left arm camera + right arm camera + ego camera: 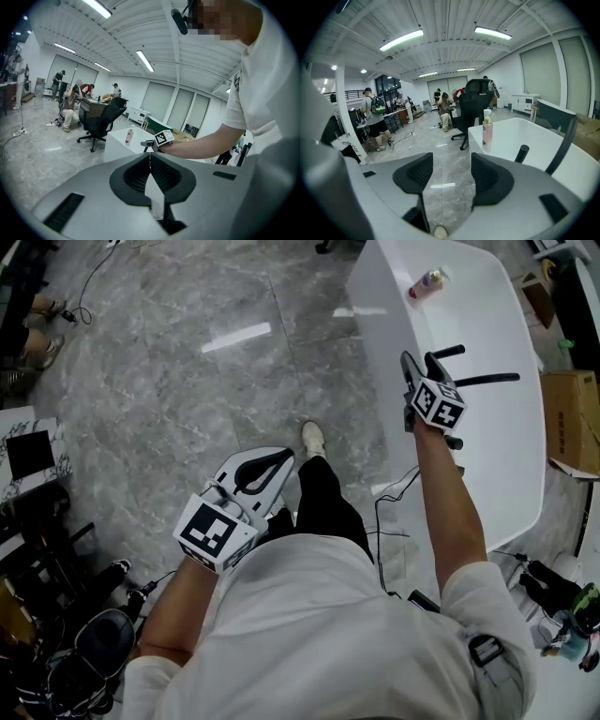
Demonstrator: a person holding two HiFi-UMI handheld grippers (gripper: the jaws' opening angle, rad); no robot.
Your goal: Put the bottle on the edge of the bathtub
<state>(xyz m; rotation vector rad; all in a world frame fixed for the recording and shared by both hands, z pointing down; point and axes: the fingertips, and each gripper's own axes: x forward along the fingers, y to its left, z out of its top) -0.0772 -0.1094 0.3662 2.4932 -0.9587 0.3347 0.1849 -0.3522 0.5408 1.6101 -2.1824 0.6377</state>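
Right tool [420, 364]: jaws wide, nothing between them. It hangs over the near part of the bathtub [487, 456].
Left tool [284, 457]: jaws together at the tips, empty, held close to the person's body and off to the left of the bathtub.

Edges and room:
- In the right gripper view, the bathtub's left edge runs away from the right tool [451, 164], starting just ahead of its right jaw. The corner lies ahead and slightly right.
- Two black fixtures [521, 153] stick up from the white surface, close on the right of the right tool. That side is tight.
- Left of that edge there is open grey floor [187, 381] ahead of both tools. A black office chair [476, 101] stands beyond the bathtub's far corner.
- A cardboard box [572, 418] sits on the far right, past the bathtub's other edge.

Bottle [487, 129]:
- It stands on the bathtub's rim at the far corner, just inside the left edge.
- It is well ahead of the right tool, a bit right of the jaw line, and not touching the tool.
- Long axis vertical, pump head up, pink body below.
- From the left tool [150, 154] it is ahead and slightly left, well apart.
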